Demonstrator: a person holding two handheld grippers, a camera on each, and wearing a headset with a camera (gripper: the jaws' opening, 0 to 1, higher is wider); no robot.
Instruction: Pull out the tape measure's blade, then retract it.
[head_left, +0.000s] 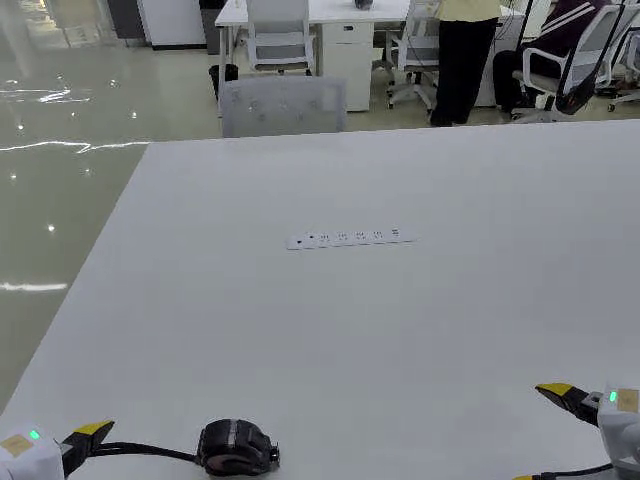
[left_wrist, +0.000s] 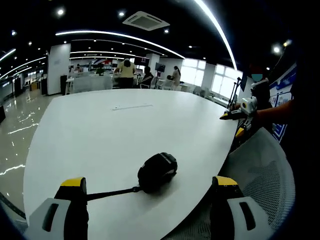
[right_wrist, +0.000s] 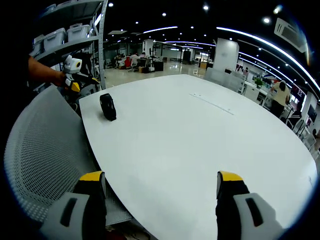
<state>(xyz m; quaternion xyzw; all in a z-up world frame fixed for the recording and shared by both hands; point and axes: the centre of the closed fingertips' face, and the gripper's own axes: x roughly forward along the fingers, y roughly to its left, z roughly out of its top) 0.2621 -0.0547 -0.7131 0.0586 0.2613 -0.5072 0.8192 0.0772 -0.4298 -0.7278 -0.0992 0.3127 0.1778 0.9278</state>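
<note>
Your left claw (left_wrist: 150, 182), jaws apart, faces the tape measure (left_wrist: 157, 171) just ahead on the worktop (left_wrist: 125, 130), far nearer it than your right claw (right_wrist: 160, 176), likewise apart.

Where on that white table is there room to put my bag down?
Most of the white table is bare: the wide stretch between the power strip and the near edge, and everything beyond the strip up to the grey chair. The near-left corner is busier, with the tape measure and the left gripper.
</note>
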